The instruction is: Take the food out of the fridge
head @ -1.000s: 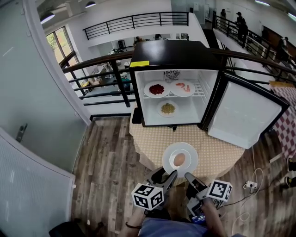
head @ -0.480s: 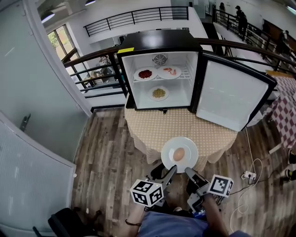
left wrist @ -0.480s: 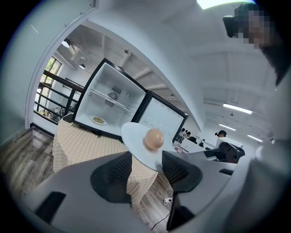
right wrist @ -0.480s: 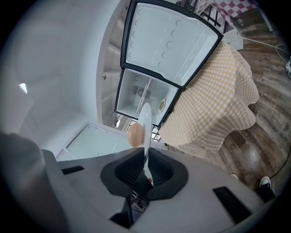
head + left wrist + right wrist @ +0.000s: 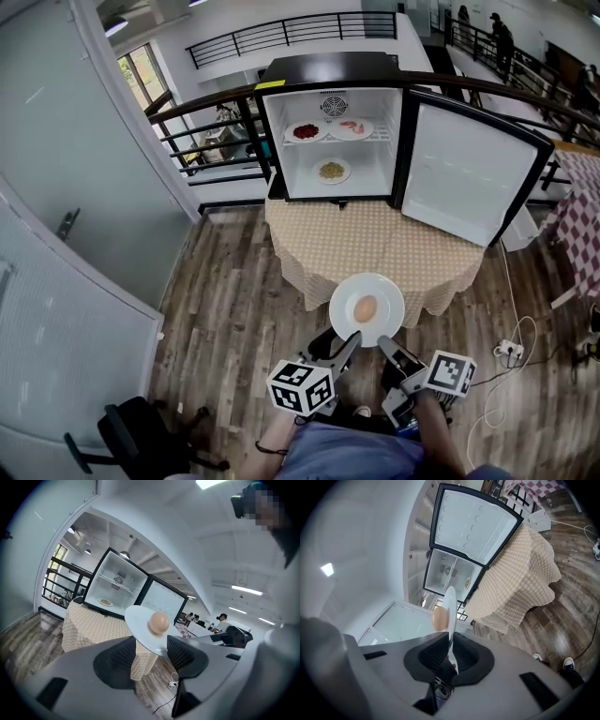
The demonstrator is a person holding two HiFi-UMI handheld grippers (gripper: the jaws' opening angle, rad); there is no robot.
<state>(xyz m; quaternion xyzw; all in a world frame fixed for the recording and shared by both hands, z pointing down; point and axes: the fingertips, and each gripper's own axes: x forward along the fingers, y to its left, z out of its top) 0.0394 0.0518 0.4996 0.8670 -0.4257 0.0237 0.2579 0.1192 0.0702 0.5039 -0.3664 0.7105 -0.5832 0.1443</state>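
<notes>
Food (image 5: 366,307): one brown egg-shaped piece, sat at the middle of a white plate (image 5: 342,317). Plate was held in the air, level, before the near edge of the surface (image 5: 375,246), out of the fridge (image 5: 330,71)

Right tongs (image 5: 385,346) were clamped on the plate's near rim, seen edge-on between the pads in the right gripper view. Left tongs (image 5: 351,343) stood apart, the rim between them with no pad pressing on it

Surface wore a checked cloth. Fridge stood at its far side, door (image 5: 466,178) swung wide to the right. Inside: two plates on the upper shelf, red food (image 5: 307,132) and pink (image 5: 352,127), and a third with yellowish food (image 5: 332,171) below

Wood floor (image 5: 234,300) all round
</notes>
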